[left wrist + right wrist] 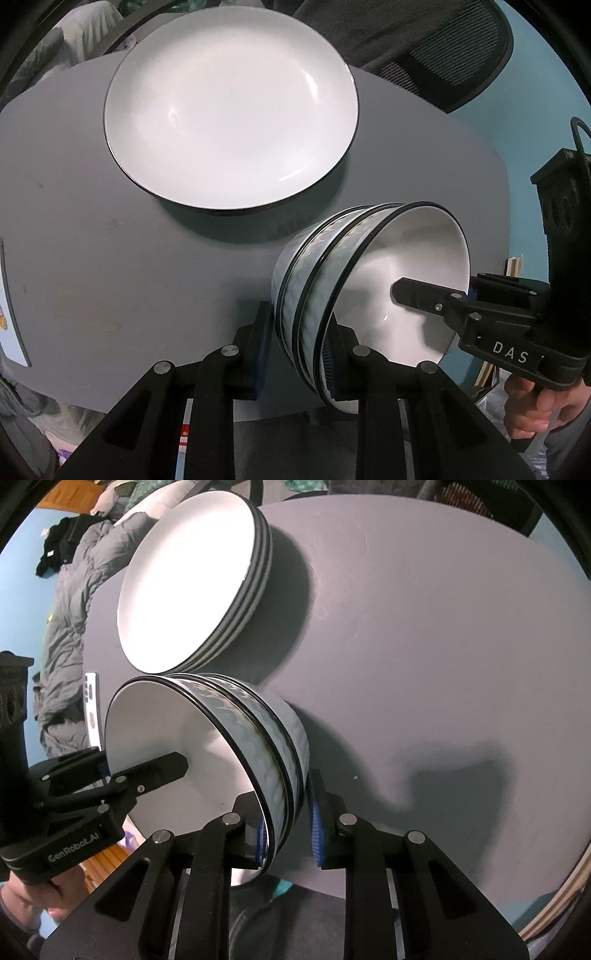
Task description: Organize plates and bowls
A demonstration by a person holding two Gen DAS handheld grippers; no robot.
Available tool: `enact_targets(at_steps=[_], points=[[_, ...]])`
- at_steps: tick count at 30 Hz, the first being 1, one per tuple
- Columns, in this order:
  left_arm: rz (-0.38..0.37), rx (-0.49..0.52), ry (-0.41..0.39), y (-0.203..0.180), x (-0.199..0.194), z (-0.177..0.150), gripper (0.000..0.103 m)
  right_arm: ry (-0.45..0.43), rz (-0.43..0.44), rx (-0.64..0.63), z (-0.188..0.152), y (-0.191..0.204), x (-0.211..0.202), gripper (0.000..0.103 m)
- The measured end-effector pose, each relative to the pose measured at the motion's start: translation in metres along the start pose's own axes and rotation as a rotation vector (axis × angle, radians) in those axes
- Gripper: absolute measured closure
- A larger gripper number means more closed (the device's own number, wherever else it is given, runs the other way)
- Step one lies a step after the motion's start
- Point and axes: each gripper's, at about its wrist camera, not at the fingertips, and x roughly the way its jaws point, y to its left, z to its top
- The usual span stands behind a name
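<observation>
**Bowl stack gripped from both sides**

Left hand-held gripper & right hand-held gripper each pinch the rim of the bowls, one finger inside, one outside; prob. so the nested stack stays together. Bowls are tilted over the counter edge, just beside the plates. Writing: "DAS" on right unit, "GenRobot.AI" on left

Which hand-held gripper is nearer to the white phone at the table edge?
Left. The left hand-held gripper holds the bowls on the side of the white phone; the right hand-held gripper holds them farther away.
</observation>
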Motion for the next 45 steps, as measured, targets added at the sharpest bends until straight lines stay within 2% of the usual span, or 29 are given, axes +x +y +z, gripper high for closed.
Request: enact_targets(at_steps=[17,25,37,41,45], points=[[-0.011,0.008,-0.050,0.007,-0.049,0.017,0.079,-0.056,-0.002,-0.042,0.013,0.022,-0.040,0.084],[0.011,0.012,-0.083,0.014,-0.071,0.046,0.079,-0.094,-0.015,-0.084,0.038,0.040,-0.055,0.084],[0.075,-0.023,-0.096,0.048,-0.064,0.099,0.079,-0.074,0.009,-0.085,0.096,0.063,-0.029,0.084],[0.090,-0.013,-0.086,0.054,-0.057,0.107,0.079,-0.056,0.026,-0.058,0.108,0.062,-0.019,0.084],[0.095,-0.009,-0.090,0.059,-0.054,0.110,0.079,-0.046,0.007,-0.055,0.112,0.065,-0.010,0.084]])
